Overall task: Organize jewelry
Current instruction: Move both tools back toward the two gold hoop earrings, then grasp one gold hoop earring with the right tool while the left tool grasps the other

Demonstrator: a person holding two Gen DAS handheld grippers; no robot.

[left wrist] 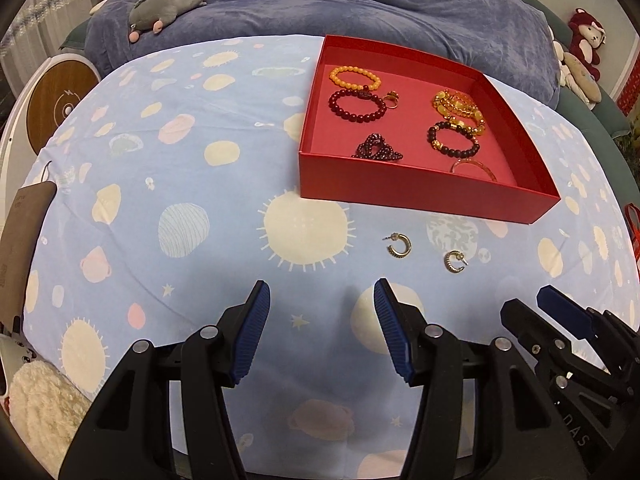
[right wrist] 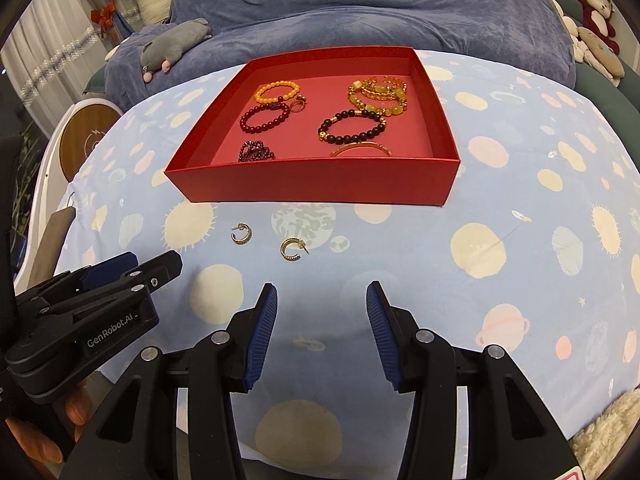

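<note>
Most of the jewelry, bracelets and a ring, already lies in the red box (right wrist: pixel 312 184) toward the far side of the bedsheet (right wrist: pixel 500 280). Two earrings (right wrist: pixel 241 234) (right wrist: pixel 293 249) remain on the sheet just before the box's near wall. My left gripper (left wrist: pixel 320 320) and right gripper (right wrist: pixel 322 320) hover spread apart, grasping nothing.

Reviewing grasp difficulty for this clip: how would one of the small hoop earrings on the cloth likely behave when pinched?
The nearer earring is a thin open metal hoop, so probably rigid, very light. It lies flat on the soft cloth, so wide pads may press it in or snag fabric. Its thin post looks bendable, and smooth metal might slip or flick away.
</note>
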